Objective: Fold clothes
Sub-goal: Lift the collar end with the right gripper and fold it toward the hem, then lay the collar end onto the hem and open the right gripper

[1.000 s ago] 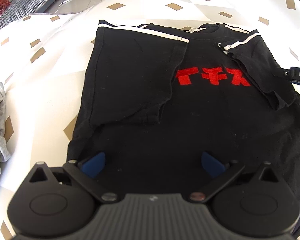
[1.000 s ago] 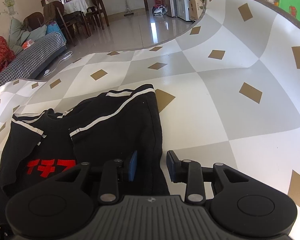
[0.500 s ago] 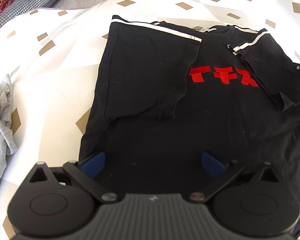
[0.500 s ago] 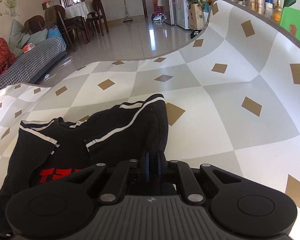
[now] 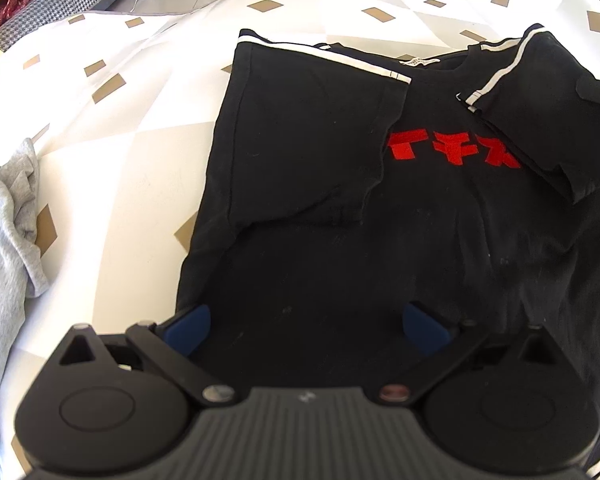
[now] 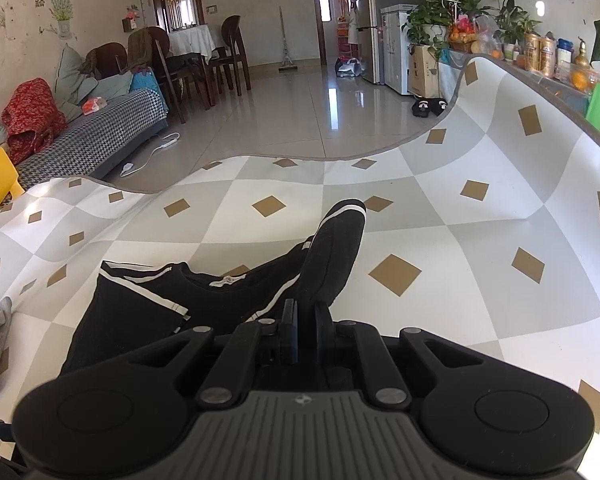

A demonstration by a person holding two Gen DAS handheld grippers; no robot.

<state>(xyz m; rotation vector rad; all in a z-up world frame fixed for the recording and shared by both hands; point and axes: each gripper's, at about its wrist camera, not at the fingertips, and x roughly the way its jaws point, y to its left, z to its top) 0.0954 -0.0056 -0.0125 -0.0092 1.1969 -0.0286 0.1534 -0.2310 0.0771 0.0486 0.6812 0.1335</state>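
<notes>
**A:** Start with the left wrist view. What does the garment look like?

**B:** A black T-shirt [image 5: 340, 216] lies front-up on the checked table cover [image 5: 112, 152], white and grey with small tan diamonds. Its left sleeve [image 5: 312, 136], edged with a white stripe, is folded flat over the chest. Its right sleeve [image 5: 540, 96], at the far right, is raised off the body.

**A:** And the left gripper [image 5: 306, 326]?

**B:** It points steeply down over the near hem. Its blue pads [image 5: 188, 328] stand wide apart with nothing pinched; cloth lies under them, though I cannot tell whether they touch it.

**A:** Any writing?

**B:** Red block characters [image 5: 452, 152] across the chest, partly hidden by both sleeves; I cannot read them. A small neck label [image 5: 416, 62] is too small to read. A grey garment [image 5: 4, 248] lies crumpled at the left edge.

**A:** Now the right wrist view.

**B:** The right gripper [image 6: 306, 330] is tilted downward, its jaws having just closed, clamped on the black sleeve [image 6: 332, 256]. The sleeve rises from the pads toward the far side, its white-striped cuff on top, lifted clear of the table cover [image 6: 460, 240]. The rest of the T-shirt [image 6: 148, 312] lies flat to the near left.
</notes>
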